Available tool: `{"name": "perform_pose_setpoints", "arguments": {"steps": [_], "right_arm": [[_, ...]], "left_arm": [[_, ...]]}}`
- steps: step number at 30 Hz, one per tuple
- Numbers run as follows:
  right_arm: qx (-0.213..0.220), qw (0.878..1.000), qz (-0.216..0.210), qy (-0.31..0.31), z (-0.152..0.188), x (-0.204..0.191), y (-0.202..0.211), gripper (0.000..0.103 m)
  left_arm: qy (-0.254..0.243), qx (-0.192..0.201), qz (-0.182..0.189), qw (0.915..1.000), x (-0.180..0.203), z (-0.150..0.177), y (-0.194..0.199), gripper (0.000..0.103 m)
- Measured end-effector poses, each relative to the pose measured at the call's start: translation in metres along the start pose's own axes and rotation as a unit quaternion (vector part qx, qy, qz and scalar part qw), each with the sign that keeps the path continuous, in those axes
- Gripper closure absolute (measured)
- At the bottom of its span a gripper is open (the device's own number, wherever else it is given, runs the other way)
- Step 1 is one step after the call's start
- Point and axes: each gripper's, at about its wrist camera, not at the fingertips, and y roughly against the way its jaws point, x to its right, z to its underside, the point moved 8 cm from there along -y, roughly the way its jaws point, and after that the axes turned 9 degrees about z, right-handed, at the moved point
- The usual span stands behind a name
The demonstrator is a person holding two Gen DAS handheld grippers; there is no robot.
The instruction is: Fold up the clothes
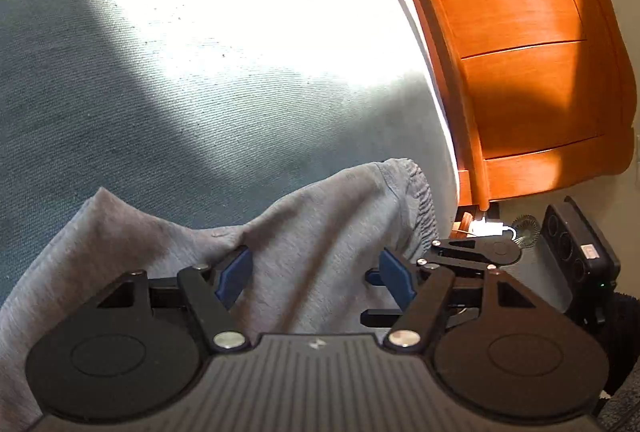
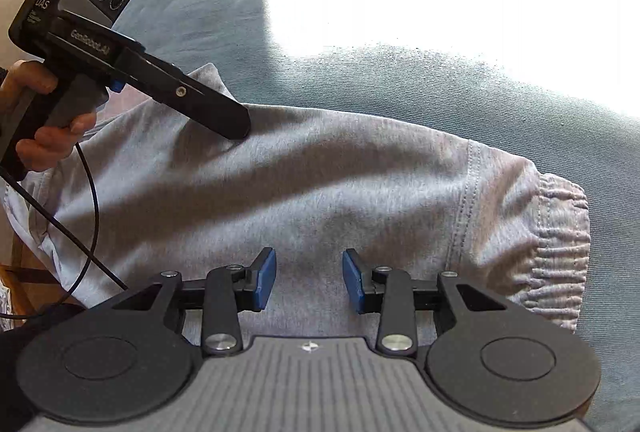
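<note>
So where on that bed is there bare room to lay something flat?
The blue-grey bedspread lies bare beyond the grey sweatpants, up through the sunlit patch, and to the right of the elastic waistband. In the left wrist view it runs bare as far as the orange wooden dresser. It is crowded near the left gripper and right gripper, both over the sweatpants.

The garment (image 2: pixel 320 191) is heather grey with a ribbed, gathered cuff (image 2: pixel 560 256). It lies on a blue-grey bedcover (image 1: pixel 120 111) of fine woven texture. Both the left gripper (image 1: pixel 314 278) and right gripper (image 2: pixel 309 280) are black with blue pads (image 2: pixel 266 278). The wooden cabinet (image 1: pixel 520 31) is glossy orange.
</note>
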Motion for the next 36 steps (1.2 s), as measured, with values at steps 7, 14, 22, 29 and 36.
{"name": "perform_pose_setpoints", "arguments": {"steps": [7,14,22,29,36], "right_arm": [[0.042,0.999,0.001,0.001,-0.011,0.017,0.009,0.061],[0.045,0.999,0.026,0.003,-0.016,0.017,0.000,0.061],[0.000,0.997,0.080,-0.009,0.012,0.036,-0.013,0.061],[-0.002,0.994,0.106,-0.026,0.036,0.030,0.017,0.058],[-0.003,0.989,0.123,-0.078,0.064,0.045,0.017,0.055]], "left_arm": [[-0.005,0.068,-0.086,0.9940,-0.002,-0.025,0.037,0.037],[0.009,0.039,-0.027,0.9988,0.025,0.004,0.035,0.030],[0.036,0.071,-0.069,0.9944,-0.020,0.004,0.045,0.031],[0.000,0.041,-0.099,0.9943,-0.005,-0.003,0.044,0.031],[-0.023,0.008,-0.119,0.9926,-0.007,0.001,0.037,0.030]]}}
